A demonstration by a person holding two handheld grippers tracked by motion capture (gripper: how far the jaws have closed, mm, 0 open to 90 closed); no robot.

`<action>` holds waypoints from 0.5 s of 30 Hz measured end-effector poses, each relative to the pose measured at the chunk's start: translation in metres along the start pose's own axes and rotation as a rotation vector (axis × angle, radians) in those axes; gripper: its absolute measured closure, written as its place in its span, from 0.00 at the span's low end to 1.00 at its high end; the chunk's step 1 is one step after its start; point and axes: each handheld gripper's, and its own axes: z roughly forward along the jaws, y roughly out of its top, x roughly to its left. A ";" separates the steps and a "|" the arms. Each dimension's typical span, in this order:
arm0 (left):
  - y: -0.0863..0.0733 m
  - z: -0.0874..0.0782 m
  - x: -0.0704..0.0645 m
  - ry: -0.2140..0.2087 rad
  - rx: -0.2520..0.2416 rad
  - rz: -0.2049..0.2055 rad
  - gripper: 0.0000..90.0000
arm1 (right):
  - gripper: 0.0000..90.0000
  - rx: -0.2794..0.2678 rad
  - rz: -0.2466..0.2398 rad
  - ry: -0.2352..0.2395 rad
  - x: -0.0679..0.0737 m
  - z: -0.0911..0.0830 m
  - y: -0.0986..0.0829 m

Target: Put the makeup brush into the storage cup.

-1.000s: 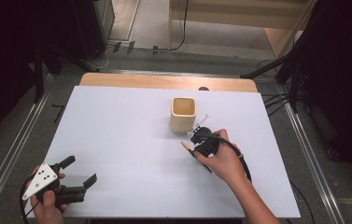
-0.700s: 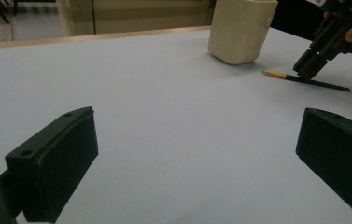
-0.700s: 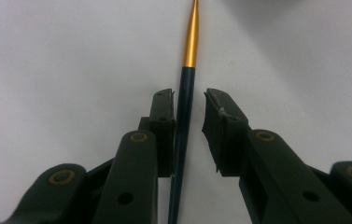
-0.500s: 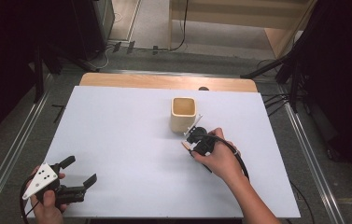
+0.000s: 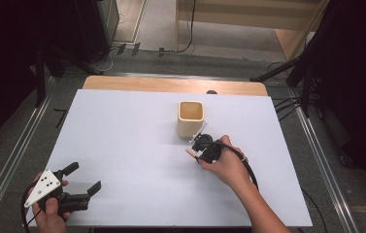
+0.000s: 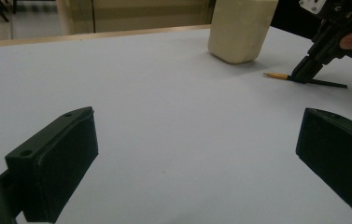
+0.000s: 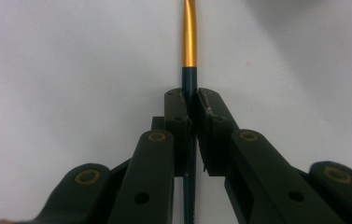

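Observation:
A slim pen (image 7: 190, 37) with a dark blue body and a gold end lies on the white table (image 5: 122, 136). My right gripper (image 7: 190, 100) is shut on its dark part, and the gold end sticks out past the jaws. In the high view this right gripper (image 5: 196, 148) points down just right of the front of a cream square cup (image 5: 191, 119), with the pen (image 5: 189, 151) at its tip. The left gripper view shows the pen (image 6: 276, 76), the cup (image 6: 241, 28) and the right gripper (image 6: 306, 73). My left gripper (image 5: 86, 177) is open with nothing in it, near the front left corner.
A wooden strip (image 5: 171, 85) runs along the table's far edge with a small dark object (image 5: 212, 92) on it. Metal rails (image 5: 20, 155) flank the table. Cables (image 5: 287, 104) lie on the floor at the right.
My right gripper has edged a little left, closer to the cup, staying low at the pen. The left gripper has barely moved.

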 end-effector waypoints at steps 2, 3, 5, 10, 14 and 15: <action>0.000 0.000 0.000 0.000 0.000 -0.003 0.00 | 0.93 -0.010 0.007 -0.003 0.001 0.000 -0.001; 0.000 0.000 0.000 -0.001 0.000 -0.005 0.00 | 0.93 -0.012 0.006 -0.008 0.001 0.000 -0.001; 0.000 0.000 0.000 -0.001 -0.001 -0.006 0.00 | 0.93 -0.011 0.002 -0.015 0.002 0.000 -0.002; -0.001 -0.001 0.001 0.003 -0.001 -0.003 0.00 | 0.93 -0.043 0.009 0.006 -0.002 -0.002 -0.007; -0.001 0.000 0.001 0.000 -0.003 -0.004 0.00 | 0.94 -0.081 0.022 0.019 -0.005 -0.008 -0.012; -0.001 0.000 0.001 0.000 -0.003 -0.004 0.00 | 0.93 -0.092 0.021 0.021 -0.005 -0.010 -0.014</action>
